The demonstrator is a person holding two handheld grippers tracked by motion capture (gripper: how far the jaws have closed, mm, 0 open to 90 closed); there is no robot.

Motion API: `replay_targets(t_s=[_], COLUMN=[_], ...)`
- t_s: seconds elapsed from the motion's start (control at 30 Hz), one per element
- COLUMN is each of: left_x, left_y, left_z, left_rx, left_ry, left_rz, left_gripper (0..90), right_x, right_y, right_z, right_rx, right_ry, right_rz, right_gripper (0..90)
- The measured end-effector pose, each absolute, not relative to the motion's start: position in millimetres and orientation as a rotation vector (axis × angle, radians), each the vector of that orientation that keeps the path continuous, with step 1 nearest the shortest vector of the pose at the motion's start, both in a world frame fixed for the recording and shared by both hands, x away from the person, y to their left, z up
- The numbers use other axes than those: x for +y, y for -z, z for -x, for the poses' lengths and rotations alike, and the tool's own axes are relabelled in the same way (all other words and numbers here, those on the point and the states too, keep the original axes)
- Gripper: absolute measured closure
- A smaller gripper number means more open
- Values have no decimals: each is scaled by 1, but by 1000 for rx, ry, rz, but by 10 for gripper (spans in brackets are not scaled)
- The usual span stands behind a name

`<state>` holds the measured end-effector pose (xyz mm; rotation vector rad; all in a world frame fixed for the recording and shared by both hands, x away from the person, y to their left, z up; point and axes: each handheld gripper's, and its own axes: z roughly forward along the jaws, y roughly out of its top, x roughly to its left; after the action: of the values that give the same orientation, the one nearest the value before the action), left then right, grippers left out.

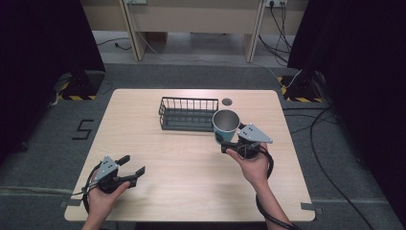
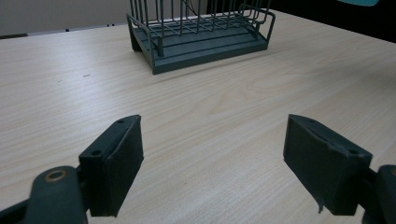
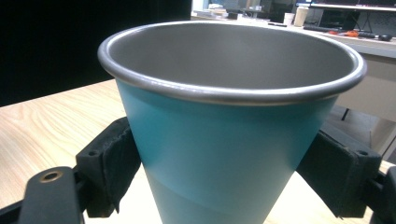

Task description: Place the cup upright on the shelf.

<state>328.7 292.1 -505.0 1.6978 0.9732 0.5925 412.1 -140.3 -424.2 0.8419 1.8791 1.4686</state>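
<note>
A teal cup (image 1: 226, 123) with a grey metal inside is held upright above the table, just right of the wire basket (image 1: 187, 114). My right gripper (image 1: 225, 142) is shut on its lower wall; in the right gripper view the cup (image 3: 224, 140) sits between both pads (image 3: 112, 163). The dark wire basket (image 2: 201, 32) stands at the table's far middle, with nothing visible in it. Near the front left edge my left gripper (image 1: 133, 168) is open, hovering low over bare wood, its jaws wide apart in the left gripper view (image 2: 212, 163).
The light wooden table (image 1: 191, 191) has a round cable hole (image 1: 227, 101) behind the basket. Dark curtains stand at both sides, and cables trail over the floor at the right.
</note>
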Motion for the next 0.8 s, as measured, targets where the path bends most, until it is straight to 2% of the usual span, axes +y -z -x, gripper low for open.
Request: replay_targets(t_s=[0.8], left_x=[292], left_y=[505], left_z=[-329], left_rx=[969], left_ry=[-592], left_rz=[-1700], left_gripper=[195], right_x=[-121], right_y=[415], right_z=[-429], right_rx=[1881], right_ry=[-1473], right_rz=[-828], right_gripper=[184])
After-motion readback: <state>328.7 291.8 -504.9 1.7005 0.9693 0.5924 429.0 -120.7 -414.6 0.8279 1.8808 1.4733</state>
